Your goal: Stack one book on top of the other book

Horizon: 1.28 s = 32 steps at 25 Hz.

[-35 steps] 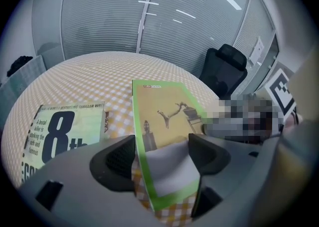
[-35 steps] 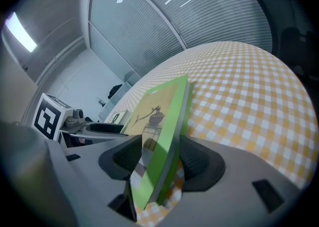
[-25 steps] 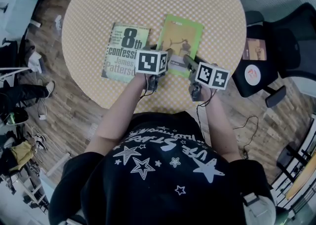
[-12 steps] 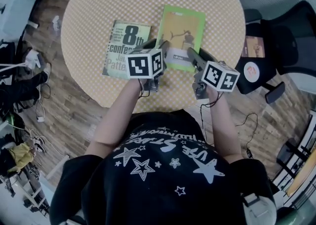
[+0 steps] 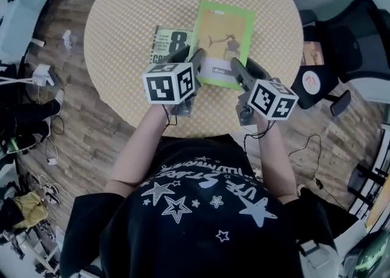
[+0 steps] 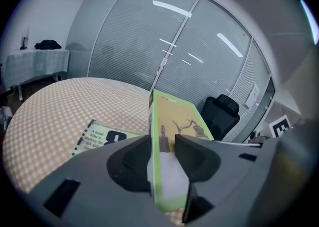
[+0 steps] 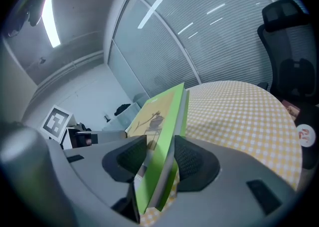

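Observation:
The green book [image 5: 224, 36] is lifted off the round checkered table [image 5: 134, 2], and both grippers grip its near end. My left gripper [image 5: 194, 58] has the book's left edge between its pads; its jaws are closing on the green book [image 6: 177, 121]. At the right edge, my right gripper [image 5: 242, 68] is clamped on the green book [image 7: 162, 121], which stands tilted between the pads. The second book [image 5: 169, 44], a pale paperback with a big "8", lies flat on the table to the left, partly hidden under the green one. It shows below my left gripper [image 6: 163, 144] as the second book [image 6: 102, 139].
A black office chair [image 5: 353, 45] and a dark stool with small items [image 5: 311, 81] stand right of the table. Bags, shoes and cables litter the wooden floor at the left [image 5: 24, 118]. A cloth-covered side table [image 6: 35, 61] stands by the glass wall.
Both grippers have risen with the green book, lifting it off the table and carrying it slightly left, so it now overlaps the paperback's right side.

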Motion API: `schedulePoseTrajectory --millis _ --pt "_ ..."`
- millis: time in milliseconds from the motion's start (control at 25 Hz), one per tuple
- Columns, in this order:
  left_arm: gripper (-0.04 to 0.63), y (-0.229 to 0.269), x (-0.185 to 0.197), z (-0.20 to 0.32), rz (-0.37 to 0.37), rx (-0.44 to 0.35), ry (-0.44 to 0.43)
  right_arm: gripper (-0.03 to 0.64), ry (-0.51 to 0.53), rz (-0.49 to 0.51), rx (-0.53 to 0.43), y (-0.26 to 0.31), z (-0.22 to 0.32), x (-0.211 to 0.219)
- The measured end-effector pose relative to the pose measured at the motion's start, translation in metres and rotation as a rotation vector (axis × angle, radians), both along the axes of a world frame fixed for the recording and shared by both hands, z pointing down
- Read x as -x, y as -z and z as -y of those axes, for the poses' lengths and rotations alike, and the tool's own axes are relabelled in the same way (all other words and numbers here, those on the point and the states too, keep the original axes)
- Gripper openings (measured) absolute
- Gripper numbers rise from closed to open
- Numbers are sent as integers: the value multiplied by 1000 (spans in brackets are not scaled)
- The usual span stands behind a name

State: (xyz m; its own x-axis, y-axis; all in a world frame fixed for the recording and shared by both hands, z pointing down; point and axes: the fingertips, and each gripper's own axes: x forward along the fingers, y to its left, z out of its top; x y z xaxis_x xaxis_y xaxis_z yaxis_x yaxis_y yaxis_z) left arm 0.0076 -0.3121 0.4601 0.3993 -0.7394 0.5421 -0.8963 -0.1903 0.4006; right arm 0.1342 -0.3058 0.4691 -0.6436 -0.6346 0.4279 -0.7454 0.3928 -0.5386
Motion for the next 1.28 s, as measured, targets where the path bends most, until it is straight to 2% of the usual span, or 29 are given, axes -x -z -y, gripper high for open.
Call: schedulePoseTrajectory --millis 240,440,640,840,1040,1280 --pt "149 15 62 -17 16 -34 1 184 7 17 2 10 -19 61" --pt "140 17 107 -33 -10 -29 16 184 18 18 4 11 -33 104" --pt "137 5 150 -58 -5 -15 9 184 15 21 26 1 -56 147" --pt "137 -21 162 -61 -3 40 -14 184 12 -10 71 -22 -60 159" --pt "137 -48 161 -63 -50 107 -14 184 16 -30 105 -41 -58 161" --pt "137 -69 159 -61 -63 166 -17 184 13 -55 143 -58 -55 159"
